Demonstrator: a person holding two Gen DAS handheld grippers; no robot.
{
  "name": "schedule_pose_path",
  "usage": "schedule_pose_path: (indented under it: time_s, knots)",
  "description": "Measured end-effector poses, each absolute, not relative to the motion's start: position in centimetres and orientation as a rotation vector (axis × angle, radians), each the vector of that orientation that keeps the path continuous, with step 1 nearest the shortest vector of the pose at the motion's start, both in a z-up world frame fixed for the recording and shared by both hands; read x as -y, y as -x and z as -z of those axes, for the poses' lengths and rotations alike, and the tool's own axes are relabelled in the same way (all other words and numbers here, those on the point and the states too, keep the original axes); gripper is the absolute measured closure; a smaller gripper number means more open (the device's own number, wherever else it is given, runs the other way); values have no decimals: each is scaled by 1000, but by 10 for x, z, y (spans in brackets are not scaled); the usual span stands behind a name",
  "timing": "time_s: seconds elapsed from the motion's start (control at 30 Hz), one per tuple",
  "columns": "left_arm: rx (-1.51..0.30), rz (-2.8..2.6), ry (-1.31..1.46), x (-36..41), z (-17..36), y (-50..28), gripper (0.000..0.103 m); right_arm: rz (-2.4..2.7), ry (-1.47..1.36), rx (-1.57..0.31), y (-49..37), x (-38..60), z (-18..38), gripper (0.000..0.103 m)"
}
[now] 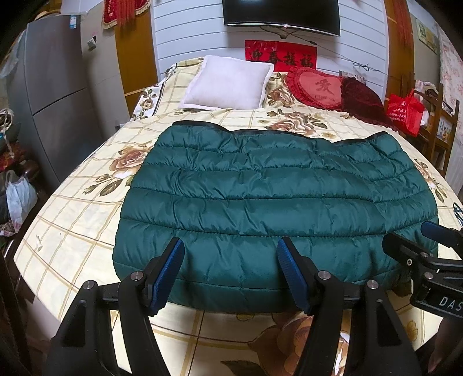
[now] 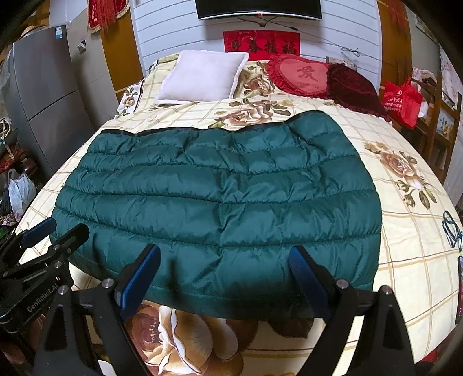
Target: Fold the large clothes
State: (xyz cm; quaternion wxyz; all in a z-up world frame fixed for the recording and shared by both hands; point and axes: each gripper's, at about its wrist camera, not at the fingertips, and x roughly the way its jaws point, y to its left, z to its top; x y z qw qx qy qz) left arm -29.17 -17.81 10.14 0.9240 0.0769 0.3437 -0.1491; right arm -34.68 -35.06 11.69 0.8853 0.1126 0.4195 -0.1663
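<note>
A dark green quilted down jacket lies folded into a flat rectangle on the floral bedspread, its black-trimmed edge at the far side. It also shows in the right wrist view. My left gripper is open and empty, its blue-padded fingers held just above the jacket's near edge, left of middle. My right gripper is open and empty over the near edge, right of middle. Each gripper shows at the edge of the other's view: the right gripper and the left gripper.
A white pillow, a red heart cushion and a dark red cushion lie at the head of the bed. A grey fridge stands to the left. A red bag sits on wooden shelves to the right. A TV hangs on the wall.
</note>
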Motion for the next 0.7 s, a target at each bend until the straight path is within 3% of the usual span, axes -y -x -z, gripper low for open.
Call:
schedule_pose_path:
  time_s: [0.7]
  knots:
    - [-676,320,-165,179,-104,288,54,346,-246,-883,339,350,-112,10]
